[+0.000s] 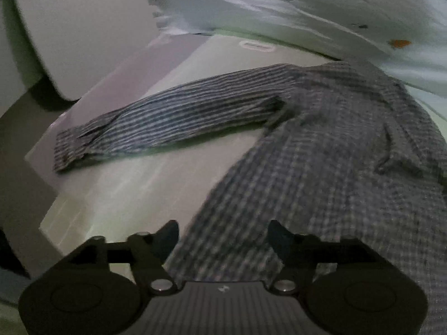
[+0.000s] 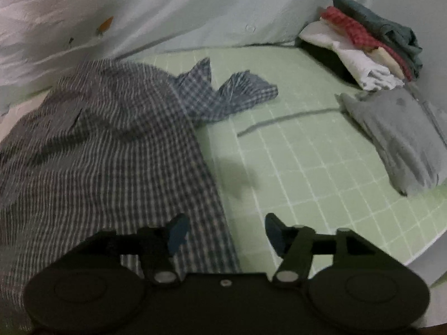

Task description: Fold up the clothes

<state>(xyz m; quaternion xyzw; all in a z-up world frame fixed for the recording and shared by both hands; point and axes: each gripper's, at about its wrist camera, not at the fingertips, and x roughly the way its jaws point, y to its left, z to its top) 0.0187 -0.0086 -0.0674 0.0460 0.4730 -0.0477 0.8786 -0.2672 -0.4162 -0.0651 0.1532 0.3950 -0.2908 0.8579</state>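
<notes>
Ahead of the left hand-held gripper (image 1: pixel 223 234), whose fingers stand apart and empty, the checked shirt (image 1: pixel 321 153) lies spread on the counter (image 1: pixel 134 189), one sleeve (image 1: pixel 167 122) stretched out to the gripper's left. The right hand-held gripper (image 2: pixel 225 230), also apart and empty, hovers over the shirt's (image 2: pixel 106 145) right edge. Farther ahead and to its right sit a grey garment (image 2: pixel 402 136) and a stack of folded clothes (image 2: pixel 363 44) on the green grid mat (image 2: pixel 293 167).
</notes>
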